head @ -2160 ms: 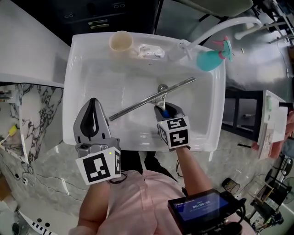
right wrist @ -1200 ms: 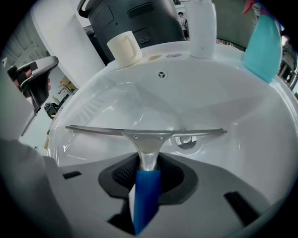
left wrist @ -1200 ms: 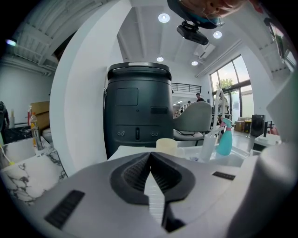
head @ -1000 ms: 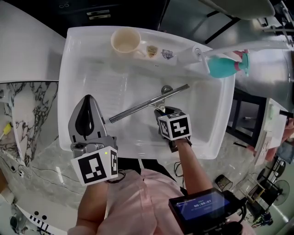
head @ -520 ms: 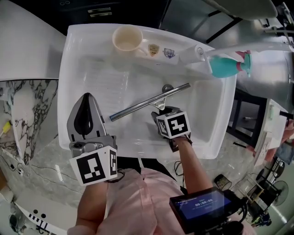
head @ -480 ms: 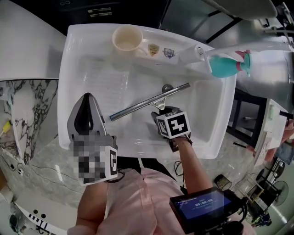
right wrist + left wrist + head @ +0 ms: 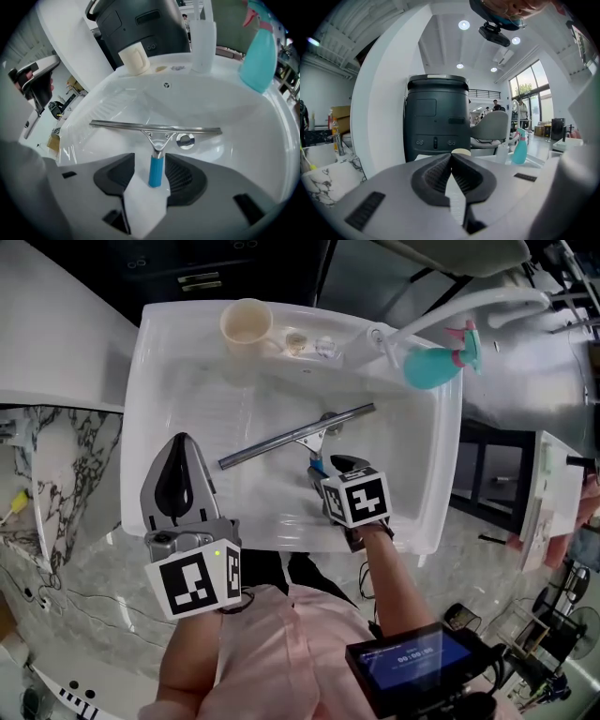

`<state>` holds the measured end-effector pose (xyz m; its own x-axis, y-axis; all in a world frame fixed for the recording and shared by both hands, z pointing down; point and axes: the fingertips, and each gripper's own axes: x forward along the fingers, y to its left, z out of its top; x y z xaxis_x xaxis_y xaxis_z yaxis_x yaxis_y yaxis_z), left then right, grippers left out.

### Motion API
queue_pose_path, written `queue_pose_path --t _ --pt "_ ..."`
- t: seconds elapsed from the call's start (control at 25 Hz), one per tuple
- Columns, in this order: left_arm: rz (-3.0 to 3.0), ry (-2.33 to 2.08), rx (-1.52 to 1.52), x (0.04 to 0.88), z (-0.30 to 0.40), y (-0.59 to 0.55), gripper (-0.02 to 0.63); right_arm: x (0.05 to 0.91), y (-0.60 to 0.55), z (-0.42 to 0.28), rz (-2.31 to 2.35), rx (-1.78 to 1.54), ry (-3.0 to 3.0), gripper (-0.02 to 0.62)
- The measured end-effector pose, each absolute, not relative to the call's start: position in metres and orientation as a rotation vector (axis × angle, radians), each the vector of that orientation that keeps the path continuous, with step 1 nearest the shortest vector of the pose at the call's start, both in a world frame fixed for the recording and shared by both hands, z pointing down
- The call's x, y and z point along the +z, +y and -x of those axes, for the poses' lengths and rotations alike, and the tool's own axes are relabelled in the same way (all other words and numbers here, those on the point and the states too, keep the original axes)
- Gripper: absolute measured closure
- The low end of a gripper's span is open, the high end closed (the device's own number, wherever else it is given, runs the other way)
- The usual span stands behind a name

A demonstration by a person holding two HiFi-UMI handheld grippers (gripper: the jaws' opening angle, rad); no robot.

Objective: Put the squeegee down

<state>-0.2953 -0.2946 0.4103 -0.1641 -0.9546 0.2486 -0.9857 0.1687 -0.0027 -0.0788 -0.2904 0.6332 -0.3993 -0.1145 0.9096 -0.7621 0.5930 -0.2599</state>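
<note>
Right gripper view shows the squeegee (image 7: 157,140) laid flat on the white floor of the sink (image 7: 262,140), its long metal blade bar stretched across the basin just beside the drain (image 7: 186,140) and its short blue handle pointed back toward the camera. The tool is judged to be light and stiff: a rigid metal channel and bracket, and a smooth handle that may be slick if the basin is wet. The blue handle is judged the best place to take hold, since the thin bar would be apt to twist or slide between pads. The right gripper (image 7: 151,159) is seen with its fingers (image 7: 180,176) spread wide, having just been opening; the handle lies between them, but a gap is visible on either side and no pad is pressed against it, so the squeegee is judged to have been let go and to be resting on the sink alone. From the head view the squeegee (image 7: 298,435) is seen slantwise near the middle of the basin, with the right gripper (image 7: 330,468) just at its handle end. The left gripper (image 7: 451,154) is held over the near left rim, well apart from the tool; its fingers are brought together at the tips with nothing between them.
</note>
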Motion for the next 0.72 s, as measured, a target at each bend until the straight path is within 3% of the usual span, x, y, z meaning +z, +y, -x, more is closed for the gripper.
queue_pose_path --t 0.32,0.52,0.64,0.72 --pt "-2.017 -2.307 0.168 0.347 0.251 -0.266 0.597 0.53 -0.303 0.061 -0.883 0.748 -2.149 0.406" --pt "-2.106 -2.355 0.098 0.291 0.214 -0.239 0.597 0.434 -0.299 0.037 -1.033 0.614 -2.375 0.488" --pt "-2.152 -2.401 0.064 0.257 0.199 -0.223 0.597 0.381 -0.291 0.028 -1.103 0.469 -2.51 0.578" --pt "-2.18 -2.416 0.048 0.239 0.189 -0.213 0.597 0.352 -0.283 0.022 -1.135 0.373 -2.58 0.594"
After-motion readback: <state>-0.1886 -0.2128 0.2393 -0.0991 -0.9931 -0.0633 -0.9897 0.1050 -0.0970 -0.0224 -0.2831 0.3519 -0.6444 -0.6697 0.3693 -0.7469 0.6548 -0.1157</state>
